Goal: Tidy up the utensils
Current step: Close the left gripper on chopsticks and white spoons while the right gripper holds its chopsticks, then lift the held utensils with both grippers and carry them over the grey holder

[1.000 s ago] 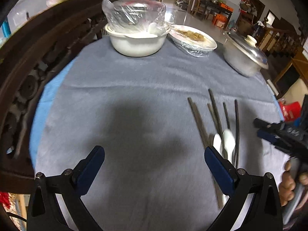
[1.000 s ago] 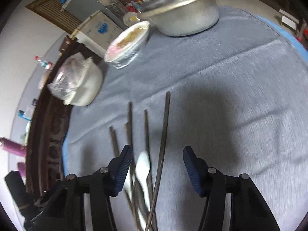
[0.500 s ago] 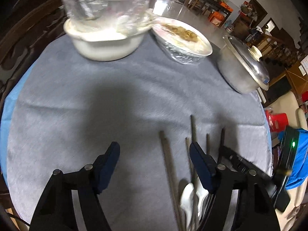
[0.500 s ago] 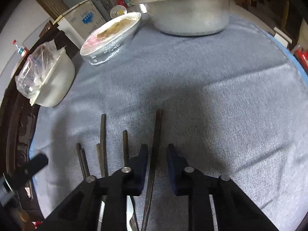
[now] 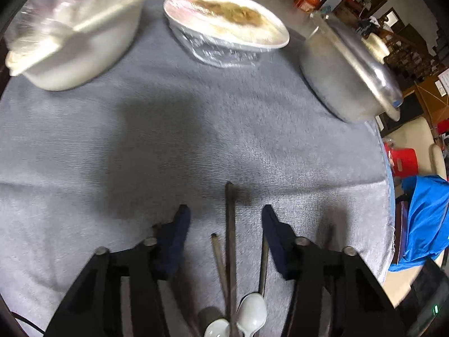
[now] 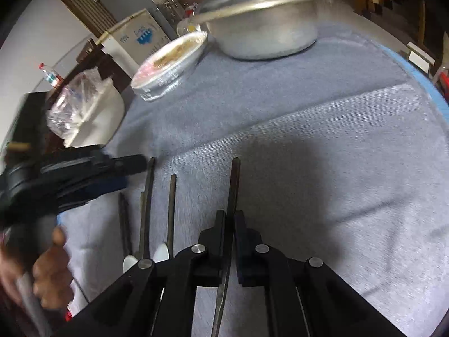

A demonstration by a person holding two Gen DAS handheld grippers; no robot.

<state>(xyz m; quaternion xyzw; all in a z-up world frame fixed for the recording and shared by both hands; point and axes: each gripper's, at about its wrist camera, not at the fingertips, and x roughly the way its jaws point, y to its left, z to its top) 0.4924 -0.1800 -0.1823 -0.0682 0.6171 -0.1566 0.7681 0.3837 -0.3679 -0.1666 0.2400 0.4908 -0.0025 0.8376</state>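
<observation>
Right wrist view alone shows right gripper [image 6: 230, 219] clamped on one chopstick [image 6: 234, 179]; left gripper [image 5: 224, 219] closing around loose chopsticks [image 5: 228, 224], not gripping.

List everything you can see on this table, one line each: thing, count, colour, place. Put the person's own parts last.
tablecloth: one, grey, covering the table
bowl: one, white, plastic-wrapped, far left
food dish: one, pale with brownish food, wrapped, far middle
metal pot: one, silver, lidded, far right
loose chopsticks: at least four, dark, near edge, roughly side by side
held chopstick: one, dark, right of the others
spoons: two, white, at the chopsticks' near ends
left tool: one, black with blue pads, closing astride chopsticks, not pressing them
right tool: one, black, shut on the held chopstick
hand: one, gripping the left tool's handle
</observation>
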